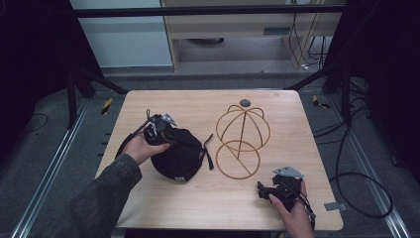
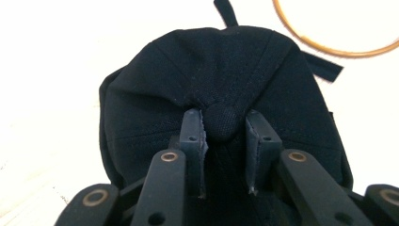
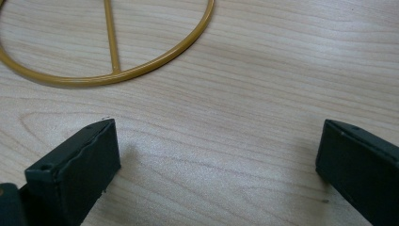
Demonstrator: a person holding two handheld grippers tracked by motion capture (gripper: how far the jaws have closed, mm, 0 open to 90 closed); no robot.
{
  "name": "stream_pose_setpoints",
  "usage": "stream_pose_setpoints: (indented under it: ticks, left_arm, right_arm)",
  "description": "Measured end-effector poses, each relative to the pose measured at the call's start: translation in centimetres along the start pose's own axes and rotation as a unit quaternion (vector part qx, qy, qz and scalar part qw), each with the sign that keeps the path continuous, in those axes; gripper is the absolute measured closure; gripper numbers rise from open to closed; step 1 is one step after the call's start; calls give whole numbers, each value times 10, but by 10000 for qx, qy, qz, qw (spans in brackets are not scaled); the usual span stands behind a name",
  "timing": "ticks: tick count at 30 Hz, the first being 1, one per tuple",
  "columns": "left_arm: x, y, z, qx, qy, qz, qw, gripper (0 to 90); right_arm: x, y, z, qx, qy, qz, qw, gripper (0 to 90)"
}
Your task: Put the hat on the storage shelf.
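Black fabric baseball cap (image 1: 177, 154) lies crown-up on the light wood table (image 1: 208, 208), left of centre, its thin black strap (image 1: 208, 151) trailing toward the right. Left gripper (image 1: 166, 133) sits on the cap's far-left side, held by the left hand (image 1: 140, 148) with a dark grey-green sleeve (image 1: 94, 198) coming from the near left. In the left gripper view the 2 black jaws are pinched on the cap's round top button (image 2: 221, 121), fabric bunched around it; cap (image 2: 221, 70) is gripped at the crown, resting on the table.

Just right of the cap stands a gold wire hat-shaped frame (image 1: 242, 139), dome at the far end, flat ring base at the near end, strap end close to the ring. Small dark round disc (image 1: 245, 103) lies on the table just beyond the dome.

Right gripper (image 1: 265, 189) rests near the near-right table edge, held by the right hand (image 1: 292, 210), well apart from the cap. In the right gripper view its jaws stand wide apart over bare wood, nothing between them; part of the gold ring (image 3: 141, 68) shows beyond.
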State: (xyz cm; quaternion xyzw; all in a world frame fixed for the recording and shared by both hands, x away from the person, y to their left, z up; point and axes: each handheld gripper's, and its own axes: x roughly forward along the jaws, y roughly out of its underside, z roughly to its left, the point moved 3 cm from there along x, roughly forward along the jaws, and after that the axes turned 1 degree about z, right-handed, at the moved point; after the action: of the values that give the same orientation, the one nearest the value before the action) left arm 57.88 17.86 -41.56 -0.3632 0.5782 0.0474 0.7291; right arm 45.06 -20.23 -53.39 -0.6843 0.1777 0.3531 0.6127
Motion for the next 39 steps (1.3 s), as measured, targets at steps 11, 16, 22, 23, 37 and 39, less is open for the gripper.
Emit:
stream_pose_setpoints:
  ticks: [11,16,22,23,37,39]
  left_arm:
    - [-39,1,0,-30,-61,-561,9984,726]
    - [-52,1,0,-65,-83,-736,9972,729]
    - [-66,-4,-4,10,-117,-836,9964,732]
    - [-67,-5,-5,8,-116,-863,9962,732]
    - [-100,-18,-14,120,-245,-1192,9925,731]
    - [-113,-21,-13,171,-267,-1246,9917,732]
  right_arm:
    - [0,0,0,6,0,-2,10000,3]
    - [0,0,0,0,-7,-3,10000,3]
    - [1,-1,-1,-5,-26,1,10000,3]
    - [1,-1,-1,-3,-25,1,10000,3]
    - [1,-1,-1,-5,-26,1,10000,4]
    - [1,-1,-1,-4,-27,2,10000,4]
